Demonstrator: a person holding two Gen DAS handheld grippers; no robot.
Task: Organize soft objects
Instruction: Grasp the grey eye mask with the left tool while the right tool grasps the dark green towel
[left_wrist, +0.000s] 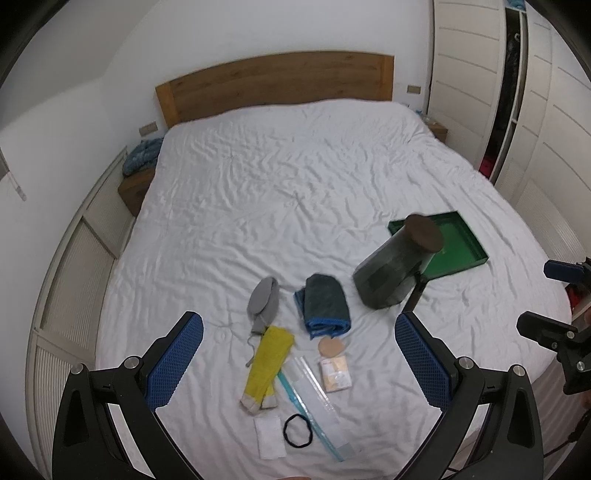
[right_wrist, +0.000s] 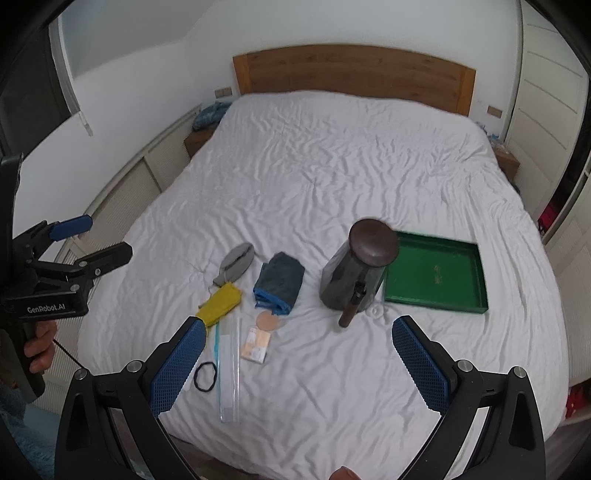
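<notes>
Currently both grippers, left gripper (left_wrist: 299, 363) and right gripper (right_wrist: 299, 363), hang spread and empty; the yellow cloth (left_wrist: 266, 363) lies lengthwise dead ahead of the left, nearer it.

Bed sheet (left_wrist: 295, 192): white cloth, matt, creased. Headboard (left_wrist: 273, 83): wood, visible grain. Tray (right_wrist: 436, 273): green, smooth, slight sheen. Jar (right_wrist: 351, 280): dark translucent body, matt brown lid. Zip bag (right_wrist: 229, 373): clear glossy plastic. Gripper pads (right_wrist: 177, 365): blue, rough-textured.
</notes>
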